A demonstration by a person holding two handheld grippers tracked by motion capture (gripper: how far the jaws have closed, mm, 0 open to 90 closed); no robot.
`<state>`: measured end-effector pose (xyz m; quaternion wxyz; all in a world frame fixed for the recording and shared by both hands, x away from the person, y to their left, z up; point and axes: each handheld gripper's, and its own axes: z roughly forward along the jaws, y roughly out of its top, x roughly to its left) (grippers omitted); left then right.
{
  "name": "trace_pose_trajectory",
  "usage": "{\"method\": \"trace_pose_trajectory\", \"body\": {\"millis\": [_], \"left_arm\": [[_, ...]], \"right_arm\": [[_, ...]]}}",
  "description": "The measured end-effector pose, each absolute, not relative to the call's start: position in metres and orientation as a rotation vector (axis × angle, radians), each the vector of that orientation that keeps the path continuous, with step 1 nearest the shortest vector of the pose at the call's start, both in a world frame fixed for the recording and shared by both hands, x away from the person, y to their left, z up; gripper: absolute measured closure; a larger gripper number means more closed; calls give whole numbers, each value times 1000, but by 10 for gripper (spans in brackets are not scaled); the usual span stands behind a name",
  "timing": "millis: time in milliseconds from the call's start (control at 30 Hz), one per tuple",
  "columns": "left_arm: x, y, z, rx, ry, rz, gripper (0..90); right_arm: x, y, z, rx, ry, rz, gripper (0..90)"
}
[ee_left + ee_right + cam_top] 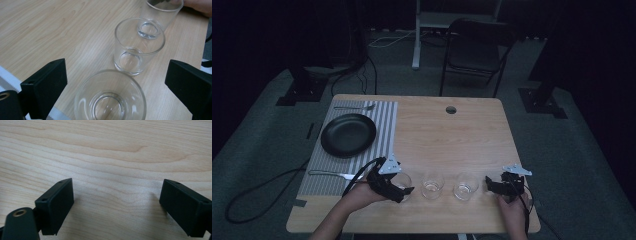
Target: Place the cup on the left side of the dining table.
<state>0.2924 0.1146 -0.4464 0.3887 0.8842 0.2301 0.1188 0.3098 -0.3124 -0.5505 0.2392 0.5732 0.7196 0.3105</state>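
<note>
Three clear empty glasses stand in a row near the table's front edge. The left glass (403, 179) (110, 97) sits between the wide-apart jaws of my left gripper (405, 189) (116, 78), which is open, with a gap on each side. Beyond it in the left gripper view are the middle glass (432, 186) (138, 47) and the right glass (465, 186) (160, 17). My right gripper (490, 185) (116, 195) is open just right of the right glass, low over bare wood with nothing between its fingers.
A striped placemat (387, 120) on the left holds a black plate (348, 135), with a fork (354, 107) behind it and a knife (329, 174) in front. The wooden table (452, 140) has a cable hole (451, 109) at the back. A folding chair (477, 50) stands beyond.
</note>
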Motion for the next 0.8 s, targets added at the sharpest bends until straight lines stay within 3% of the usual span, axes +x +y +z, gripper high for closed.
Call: {"method": "trace_pose_trajectory", "body": {"millis": [800], "left_arm": [[303,63,-450,2374,461,216,45]], "right_arm": [[310,-313,-551,1569,1971,851,118]]}}
